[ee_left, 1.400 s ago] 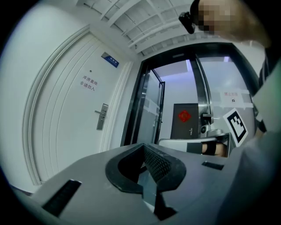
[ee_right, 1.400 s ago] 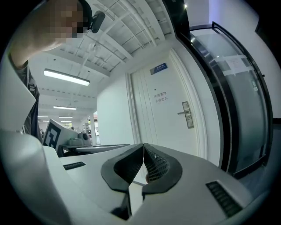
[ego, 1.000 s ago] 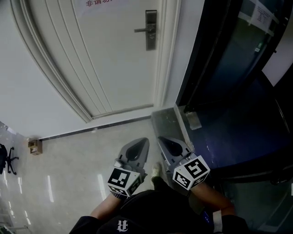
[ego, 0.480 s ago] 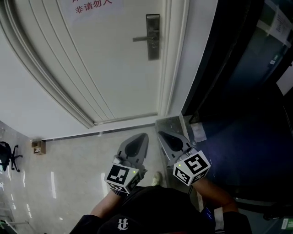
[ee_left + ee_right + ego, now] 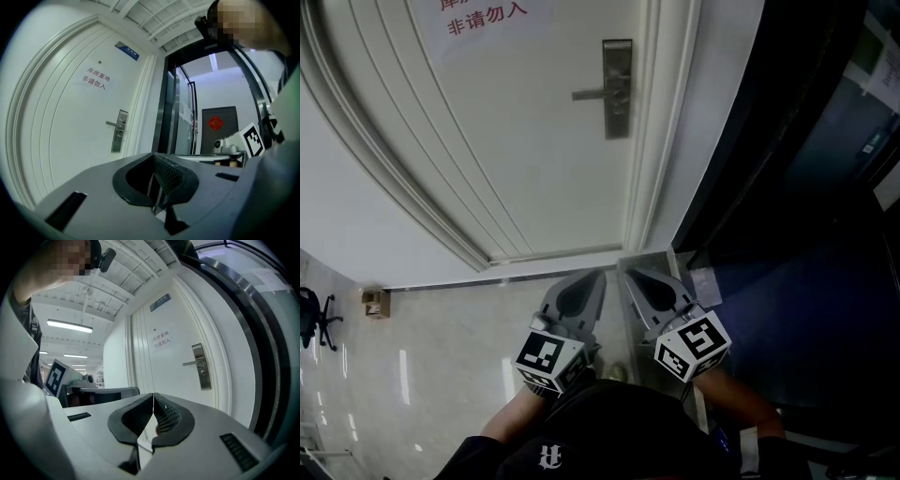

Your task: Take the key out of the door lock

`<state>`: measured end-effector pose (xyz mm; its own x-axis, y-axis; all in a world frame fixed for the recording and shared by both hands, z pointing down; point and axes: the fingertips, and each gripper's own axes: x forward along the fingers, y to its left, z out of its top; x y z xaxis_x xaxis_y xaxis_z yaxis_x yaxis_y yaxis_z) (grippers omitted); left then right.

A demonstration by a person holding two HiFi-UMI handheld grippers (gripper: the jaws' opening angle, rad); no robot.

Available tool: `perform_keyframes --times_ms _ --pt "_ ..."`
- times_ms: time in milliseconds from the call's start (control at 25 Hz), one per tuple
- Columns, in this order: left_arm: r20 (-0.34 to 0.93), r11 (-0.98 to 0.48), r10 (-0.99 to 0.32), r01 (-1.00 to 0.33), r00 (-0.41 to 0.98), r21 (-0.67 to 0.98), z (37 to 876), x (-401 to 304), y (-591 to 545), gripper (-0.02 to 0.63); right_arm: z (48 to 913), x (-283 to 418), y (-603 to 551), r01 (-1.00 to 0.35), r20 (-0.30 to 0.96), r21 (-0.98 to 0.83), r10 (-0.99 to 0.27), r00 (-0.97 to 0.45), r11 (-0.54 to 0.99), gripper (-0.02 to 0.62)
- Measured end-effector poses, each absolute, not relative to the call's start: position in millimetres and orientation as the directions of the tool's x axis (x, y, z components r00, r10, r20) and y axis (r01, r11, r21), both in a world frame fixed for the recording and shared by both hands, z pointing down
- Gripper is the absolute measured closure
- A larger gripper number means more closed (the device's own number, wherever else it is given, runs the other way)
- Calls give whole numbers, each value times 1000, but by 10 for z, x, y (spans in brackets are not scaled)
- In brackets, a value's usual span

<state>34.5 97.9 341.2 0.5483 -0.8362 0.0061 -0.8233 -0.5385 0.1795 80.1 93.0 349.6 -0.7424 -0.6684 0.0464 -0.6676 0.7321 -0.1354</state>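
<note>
The person holds both tools out level at waist height, side by side, each with its marker cube [image 5: 548, 361] nearest the body. The left gripper [image 5: 597, 276] has its jaws pressed together with nothing between the pads, and the right gripper [image 5: 629, 274] is the same: tips meeting, empty. The two snouts sit just beside each other without touching and point at the door's foot. Below them lies a glossy pale floor [image 5: 441, 366]. On it, out at nine o'clock against the wall, stand a small box [image 5: 372, 302] and, further left, a dark chair [image 5: 311, 323]. Straight ahead at twelve o'clock is a white panelled door [image 5: 525, 159], closed, with red lettering [image 5: 483, 16] high on it. The lock [image 5: 617, 112] is a tall metal plate near the door's right edge, well apart from both grippers, and its lever [image 5: 591, 95] sticks out level toward nine o'clock. There is a small round fitting under the lever, but whether the key sits in it is too small to tell. At two o'clock, past the white frame, stands a dark glass door [image 5: 787, 178].
</note>
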Motion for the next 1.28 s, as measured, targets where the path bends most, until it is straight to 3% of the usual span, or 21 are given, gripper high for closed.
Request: perform_keyframes --times_ms 760,1040,1280 --pt "-18 -649 -756 -744 655 158 3386 -51 -837 601 3515 411 -921 -778 41 -80 -778 -627 623 580" --pt "-2 -666 -734 -720 679 194 3496 -229 -1332 600 3535 496 -1745 -859 51 85 -863 -503 506 578" --pt "14 -656 -740 -725 673 211 3546 -196 -1656 601 3501 579 -2260 -859 52 188 -878 -476 477 578"
